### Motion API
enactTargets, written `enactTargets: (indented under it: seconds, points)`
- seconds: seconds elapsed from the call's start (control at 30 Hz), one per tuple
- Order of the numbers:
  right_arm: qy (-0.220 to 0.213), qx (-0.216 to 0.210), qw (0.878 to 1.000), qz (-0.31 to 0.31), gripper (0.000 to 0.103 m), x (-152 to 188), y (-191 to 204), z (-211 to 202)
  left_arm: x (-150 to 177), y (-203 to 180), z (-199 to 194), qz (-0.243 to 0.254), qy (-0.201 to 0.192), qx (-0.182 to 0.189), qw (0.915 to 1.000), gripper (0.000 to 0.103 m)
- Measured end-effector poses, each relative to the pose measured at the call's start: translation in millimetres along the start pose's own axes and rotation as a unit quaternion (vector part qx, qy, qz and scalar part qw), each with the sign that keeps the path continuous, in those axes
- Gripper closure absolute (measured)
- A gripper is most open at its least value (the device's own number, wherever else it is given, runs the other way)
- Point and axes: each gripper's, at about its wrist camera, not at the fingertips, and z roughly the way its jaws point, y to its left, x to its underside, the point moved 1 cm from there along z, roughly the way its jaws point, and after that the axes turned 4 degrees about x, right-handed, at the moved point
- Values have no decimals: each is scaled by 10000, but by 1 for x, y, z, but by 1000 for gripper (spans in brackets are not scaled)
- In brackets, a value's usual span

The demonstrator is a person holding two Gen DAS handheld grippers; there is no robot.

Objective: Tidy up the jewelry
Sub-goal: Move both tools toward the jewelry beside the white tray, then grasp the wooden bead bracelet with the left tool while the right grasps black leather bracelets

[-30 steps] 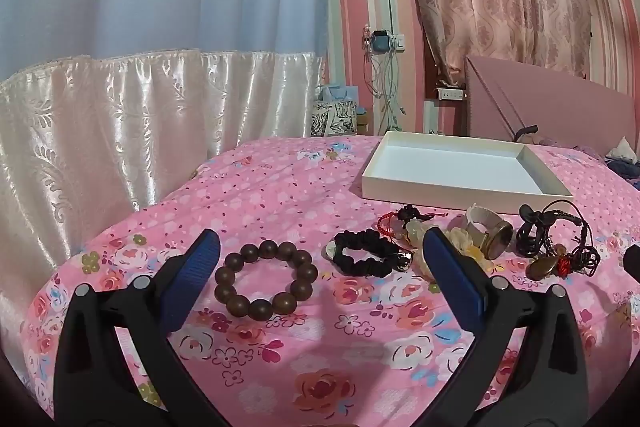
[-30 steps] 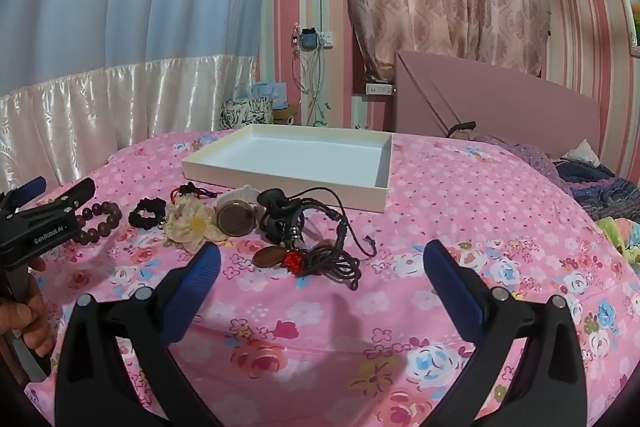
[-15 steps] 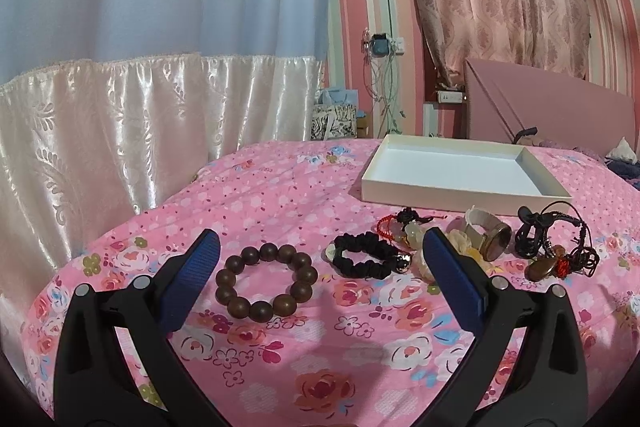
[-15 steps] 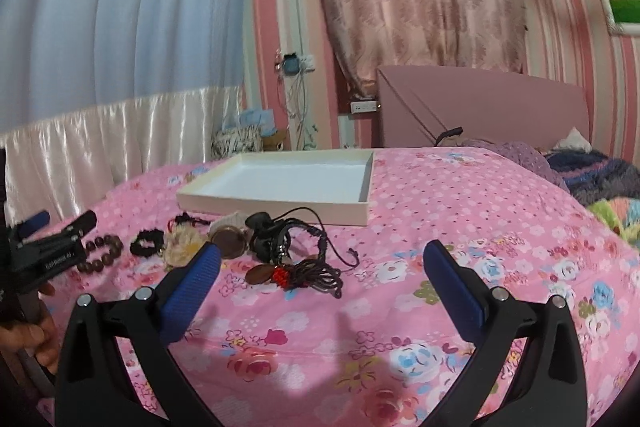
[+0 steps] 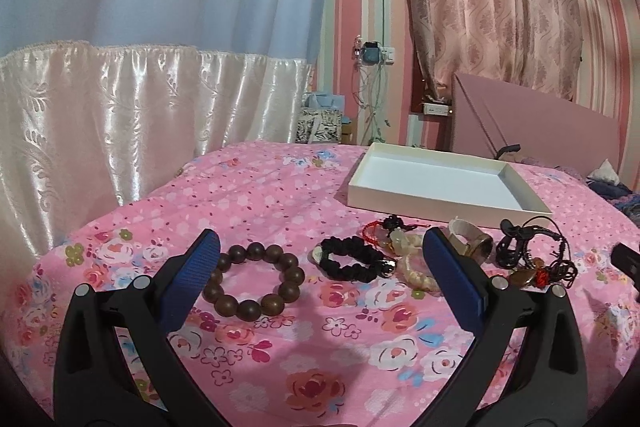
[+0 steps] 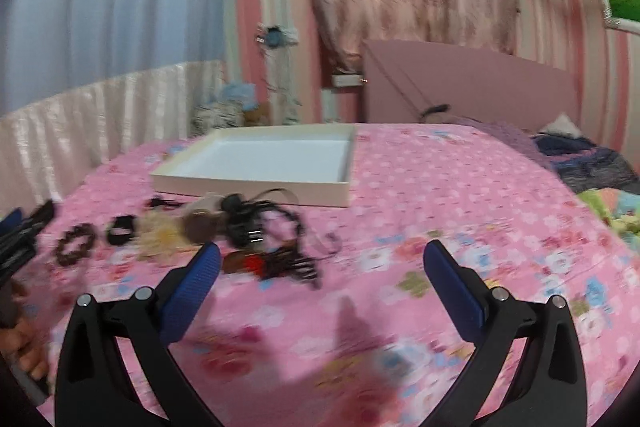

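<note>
Jewelry lies in a row on the pink floral bedspread. A brown wooden bead bracelet (image 5: 254,279) sits just ahead of my open, empty left gripper (image 5: 320,267). Right of it lie a black braided bracelet (image 5: 352,264), a red cord with pale beads (image 5: 390,233), a watch (image 5: 470,245) and tangled black cords (image 5: 532,253). An empty white tray (image 5: 440,183) stands behind them. My right gripper (image 6: 320,267) is open and empty, above the bed right of the blurred black cords (image 6: 276,247). The tray (image 6: 256,183) lies beyond it.
A satin curtain (image 5: 120,115) hangs past the bed's left edge. A pink headboard (image 5: 540,123) and bedding (image 6: 580,155) are at the far right. My left gripper (image 6: 20,239) shows at the left edge of the right wrist view.
The right gripper has swung right and back, so the jewelry shifted left in its blurred view. The left gripper has barely moved. Both stay open.
</note>
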Motion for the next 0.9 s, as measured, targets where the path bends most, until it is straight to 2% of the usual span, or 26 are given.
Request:
enactTargets:
  seconds: [0.17, 0.27, 0.37, 0.5, 0.57, 0.67, 0.8, 0.87, 0.9]
  points:
    - [220, 39, 9997, -129, 2, 0, -3, 14, 0, -3, 5, 50, 205, 189, 9996, 3]
    - [267, 48, 9993, -245, 2, 0, 1, 15, 0, -3, 14, 245, 527, 355, 9977, 3]
    - [359, -118, 9985, -397, 2, -2, 5, 19, -6, 5, 18, 519, 547, 191, 9970, 3]
    - [558, -268, 9975, -327, 3, -2, 6, 28, -18, 37, 25, 453, 383, -40, 9982, 3]
    - [645, -294, 9972, -252, 14, -3, 6, 34, -21, 53, 29, 383, 316, -277, 9984, 3]
    - [795, -377, 9959, -205, 20, -7, 8, 47, -25, 77, 42, 204, 349, -474, 9981, 3]
    - [978, -371, 9945, -110, 28, -10, 12, 65, -20, 84, 57, 288, 397, -539, 9973, 3]
    - [1119, -359, 9930, -86, 35, -11, 16, 77, -19, 91, 62, 187, 515, -488, 9973, 3]
    - [1174, -366, 9924, -90, 36, -11, 18, 81, -20, 100, 67, 17, 615, -417, 9972, 3]
